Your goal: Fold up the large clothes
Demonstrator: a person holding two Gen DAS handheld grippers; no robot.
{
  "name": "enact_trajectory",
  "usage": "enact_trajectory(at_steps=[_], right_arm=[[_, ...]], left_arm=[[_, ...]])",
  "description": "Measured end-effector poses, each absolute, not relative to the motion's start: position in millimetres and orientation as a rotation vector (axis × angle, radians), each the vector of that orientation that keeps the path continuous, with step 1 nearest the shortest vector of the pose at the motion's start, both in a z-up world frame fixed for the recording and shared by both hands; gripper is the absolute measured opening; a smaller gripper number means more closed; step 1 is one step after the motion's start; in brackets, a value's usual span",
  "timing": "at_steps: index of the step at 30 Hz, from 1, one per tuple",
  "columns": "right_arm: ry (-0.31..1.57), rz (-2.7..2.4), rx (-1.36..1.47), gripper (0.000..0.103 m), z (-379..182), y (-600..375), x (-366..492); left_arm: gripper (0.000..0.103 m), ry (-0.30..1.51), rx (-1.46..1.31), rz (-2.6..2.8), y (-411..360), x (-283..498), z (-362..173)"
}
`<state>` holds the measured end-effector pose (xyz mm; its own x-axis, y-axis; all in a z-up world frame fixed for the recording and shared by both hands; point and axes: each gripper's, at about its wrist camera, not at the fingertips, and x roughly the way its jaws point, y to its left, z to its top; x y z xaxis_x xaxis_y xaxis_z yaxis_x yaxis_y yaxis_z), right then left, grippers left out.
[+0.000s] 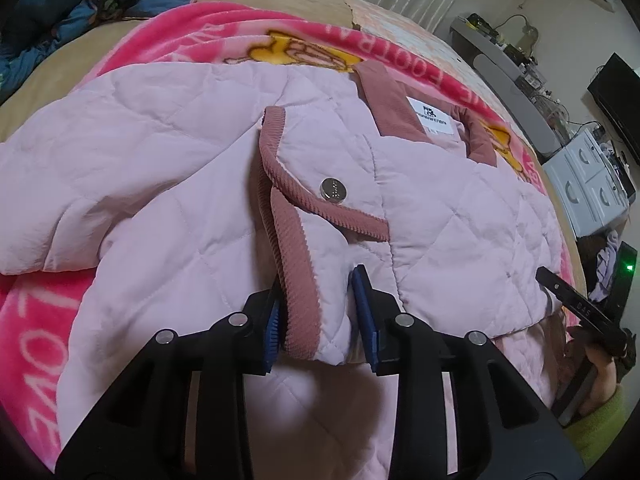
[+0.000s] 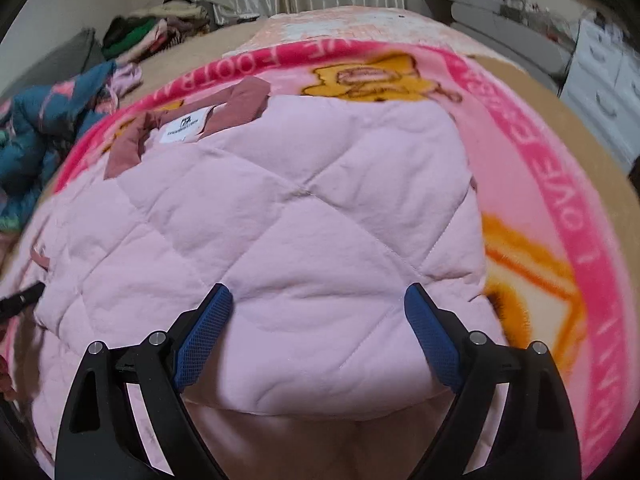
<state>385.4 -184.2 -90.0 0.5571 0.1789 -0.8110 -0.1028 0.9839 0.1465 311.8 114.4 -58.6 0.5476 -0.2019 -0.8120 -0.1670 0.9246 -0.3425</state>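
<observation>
A pale pink quilted jacket (image 1: 168, 168) with dusty-rose corduroy trim lies on a bright pink blanket (image 1: 36, 340) on a bed. Its collar and white label (image 1: 434, 118) point away. A sleeve cuff with a silver snap (image 1: 333, 190) lies folded across the front. My left gripper (image 1: 320, 312) stands around the cuff's rose trim, jaws slightly apart, with fabric between the blue pads. The jacket also shows in the right wrist view (image 2: 280, 216). My right gripper (image 2: 318, 320) is wide open over a folded edge of the jacket and holds nothing.
Blue patterned clothes (image 1: 80, 4) are heaped at the far left of the bed. A white drawer unit (image 1: 588, 176) and a grey shelf (image 1: 508, 76) stand to the right. The other gripper and a green-sleeved hand (image 1: 592, 360) show at the right edge.
</observation>
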Motion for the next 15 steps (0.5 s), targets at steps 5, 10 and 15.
enact_trajectory(at_steps=[5,10,15], right_arm=[[0.966,0.132,0.058,0.088,-89.7,-177.8,381.7],[0.923,0.145,0.091,0.089,-80.6,-179.3,364.6],[0.911,0.170,0.105,0.098,-75.0,-176.5,351.7]], left_arm=[[0.026,0.995,-0.382,-0.014,111.8,309.6,-56.2],[0.035,0.986,-0.336,-0.003,109.9,302.0,-48.1],[0.059,0.967,-0.307,0.000,106.7,292.8,-39.3]])
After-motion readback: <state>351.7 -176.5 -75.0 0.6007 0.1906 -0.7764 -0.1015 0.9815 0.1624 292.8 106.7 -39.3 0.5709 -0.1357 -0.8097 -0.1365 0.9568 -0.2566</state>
